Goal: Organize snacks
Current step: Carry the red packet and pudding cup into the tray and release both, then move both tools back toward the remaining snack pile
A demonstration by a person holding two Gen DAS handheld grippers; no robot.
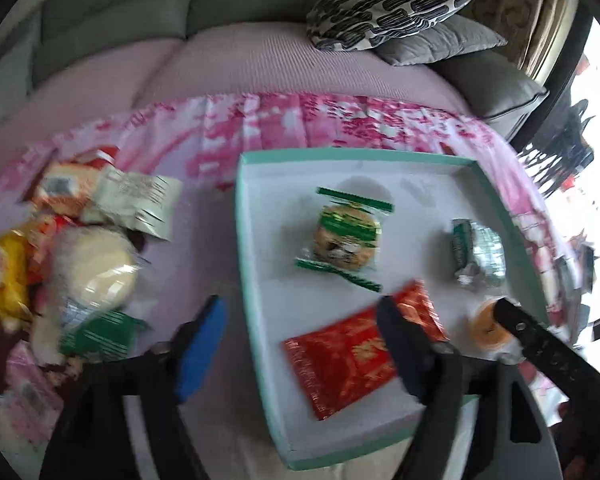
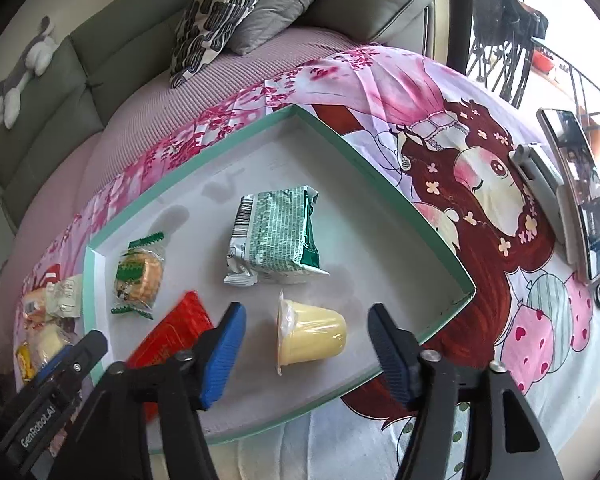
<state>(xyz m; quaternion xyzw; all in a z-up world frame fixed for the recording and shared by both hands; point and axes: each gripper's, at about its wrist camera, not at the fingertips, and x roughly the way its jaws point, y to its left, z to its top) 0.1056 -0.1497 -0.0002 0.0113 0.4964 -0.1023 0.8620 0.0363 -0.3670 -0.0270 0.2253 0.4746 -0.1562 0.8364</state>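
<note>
A shallow white tray with a mint rim [image 1: 244, 240] [image 2: 380, 168] lies on a pink cartoon cloth. In it are a green-wrapped cookie [image 1: 346, 236] [image 2: 140, 276], a green and silver packet [image 1: 478, 254] [image 2: 276, 240], a red foil packet [image 1: 340, 364] [image 2: 176, 332] and a yellow pudding cup [image 2: 312, 338] [image 1: 486, 326] on its side. My left gripper [image 1: 300, 340] is open. Its right finger hangs over the red packet and its left finger is outside the tray. My right gripper [image 2: 308, 344] is open around the pudding cup, with a gap on both sides.
A heap of loose snacks [image 1: 80, 260] [image 2: 48, 312] lies on the cloth left of the tray. A phone on a stand [image 2: 580, 188] is at the right. Behind the table are a sofa with two cushions [image 1: 392, 12] and a stuffed toy [image 2: 20, 76].
</note>
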